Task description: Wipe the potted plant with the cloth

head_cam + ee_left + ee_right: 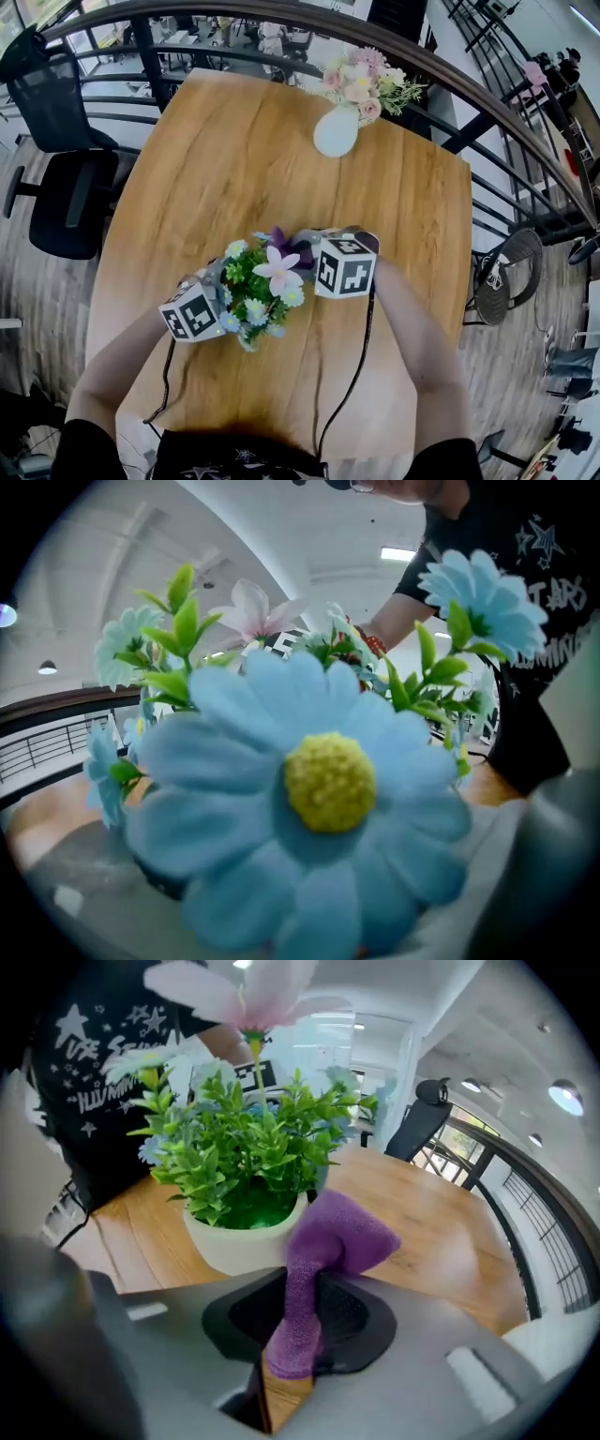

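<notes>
Pinching the purple cloth (330,1234) tight between its closed jaws, the right hand-held gripper (289,1340) has a loose fold sticking out in front. That fold lies against the side of the white pot (234,1246) near the rim, a sensible place for a wipe to start. The potted plant (255,286) stands on the wooden worktop (234,159), toward its near edge and between the two grippers. The left hand-held gripper (309,897) comes in from the opposite side, probably to steady the pot against the push of the cloth. Its jaws stand apart with the plant between them, but a blue flower (328,782) fills the gap (and most of that view), so I cannot tell whether they press on the pot. Both forearms (412,347) reach forward and angle inward, so the grippers face each other across the plant, the right one a little farther out than the left. A white vase of flowers (336,129) stands well apart at the far edge.
</notes>
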Motion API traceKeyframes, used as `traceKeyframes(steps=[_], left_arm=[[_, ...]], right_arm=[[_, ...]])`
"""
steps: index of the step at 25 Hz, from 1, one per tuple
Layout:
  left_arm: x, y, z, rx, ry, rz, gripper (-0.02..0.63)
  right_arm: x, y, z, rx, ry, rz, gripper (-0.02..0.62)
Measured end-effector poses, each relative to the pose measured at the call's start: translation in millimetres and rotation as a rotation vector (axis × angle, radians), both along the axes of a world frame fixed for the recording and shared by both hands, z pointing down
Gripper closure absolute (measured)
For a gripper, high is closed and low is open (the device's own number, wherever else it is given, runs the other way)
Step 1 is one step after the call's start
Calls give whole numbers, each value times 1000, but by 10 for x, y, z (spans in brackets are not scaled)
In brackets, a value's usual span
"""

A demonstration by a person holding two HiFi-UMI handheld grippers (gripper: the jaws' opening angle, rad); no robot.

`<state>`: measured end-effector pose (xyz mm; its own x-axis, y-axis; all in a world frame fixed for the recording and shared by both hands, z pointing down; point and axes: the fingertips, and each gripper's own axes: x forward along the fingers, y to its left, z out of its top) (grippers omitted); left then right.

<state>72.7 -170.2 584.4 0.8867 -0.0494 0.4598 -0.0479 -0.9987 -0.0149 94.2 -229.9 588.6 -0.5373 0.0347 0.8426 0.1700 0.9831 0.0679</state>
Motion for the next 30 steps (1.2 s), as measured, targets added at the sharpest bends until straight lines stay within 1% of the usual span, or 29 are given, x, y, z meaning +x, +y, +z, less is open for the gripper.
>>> traceKeyframes(steps=[2, 5, 7, 9, 13, 16, 18, 23, 26, 30], left_arm=[[3, 5, 2, -4, -1, 11, 23], [-8, 8, 12, -14, -3, 20, 23], [-20, -10, 17, -19, -3, 23, 21], [-22, -15, 24, -26, -3, 21, 21], [-25, -7, 47, -37, 0, 3, 21], [-22, -10, 50, -38, 5, -9, 21], [9, -30, -7, -21, 12, -7, 20], [41, -41, -38, -16, 22, -34, 20], [31, -47, -39, -17, 16, -55, 20], [50, -65, -31, -20, 16, -78, 20]], right_arm=[[-13, 1, 21, 29, 22, -45, 515], [-7, 15, 12, 65, 42, -87, 515], [-12, 22, 11, 104, 56, -105, 517], [2, 45, 19, 123, 59, -99, 517], [72, 148, 20, 70, 10, -9, 517], [125, 263, 16, 33, -45, 81, 517], [161, 349, 16, 16, -85, 146, 517], [226, 590, 19, -6, -167, 307, 517], [230, 742, -4, -17, -197, 368, 517], [246, 942, -48, -40, -229, 425, 515]])
